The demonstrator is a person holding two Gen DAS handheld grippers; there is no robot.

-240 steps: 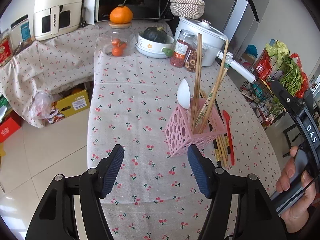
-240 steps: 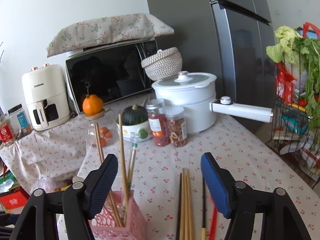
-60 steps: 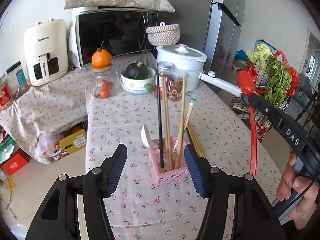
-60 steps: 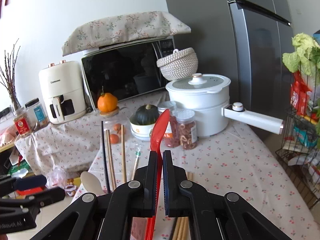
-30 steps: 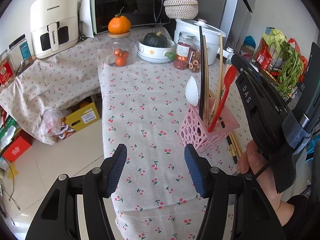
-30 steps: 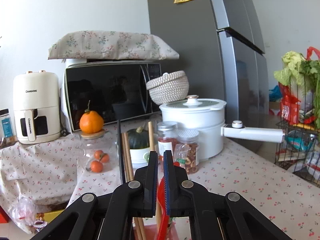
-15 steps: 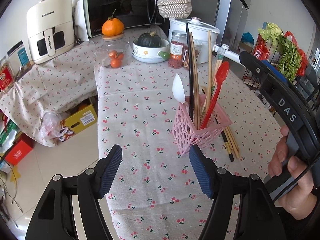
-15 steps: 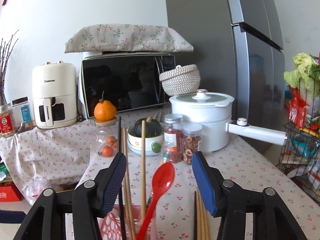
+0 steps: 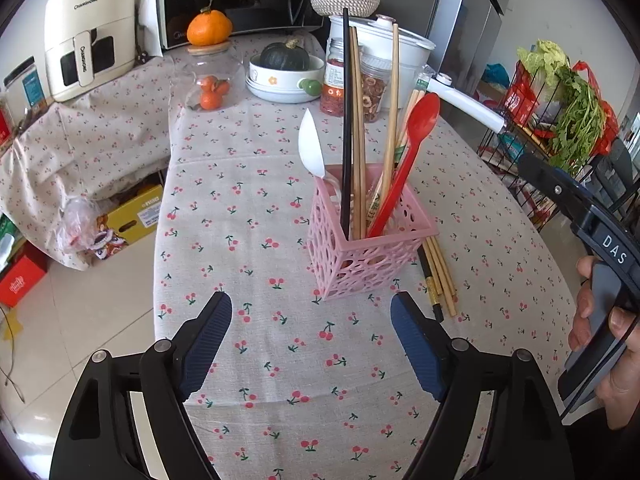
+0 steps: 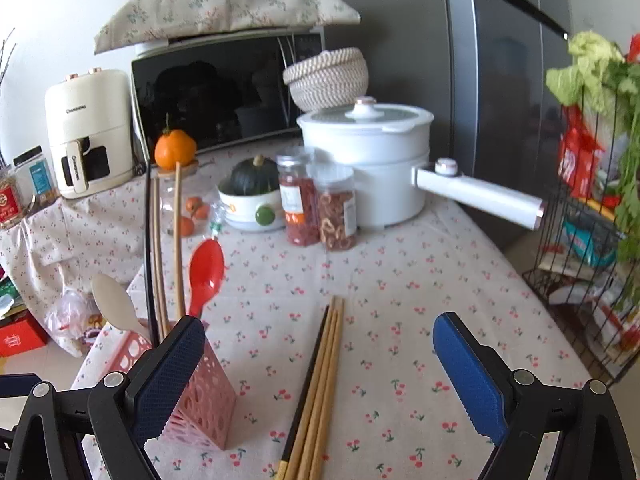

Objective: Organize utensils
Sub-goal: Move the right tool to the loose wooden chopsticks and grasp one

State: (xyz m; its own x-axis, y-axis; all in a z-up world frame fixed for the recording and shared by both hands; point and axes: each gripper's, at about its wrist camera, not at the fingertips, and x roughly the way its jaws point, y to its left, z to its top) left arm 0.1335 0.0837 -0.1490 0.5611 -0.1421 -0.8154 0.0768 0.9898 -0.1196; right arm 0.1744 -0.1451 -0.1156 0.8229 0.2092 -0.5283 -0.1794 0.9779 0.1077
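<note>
A square pink plastic basket with round perforations stands upright on the cherry-print cloth. In it stand a glossy red plastic spoon, bowl up and leaning right, a white plastic spoon at the left corner, one black chopstick and several light wooden chopsticks, nearly upright. Just beside the basket's right side, a bundle of wooden chopsticks with one black one lies flat on the cloth, side by side and touching.
</note>
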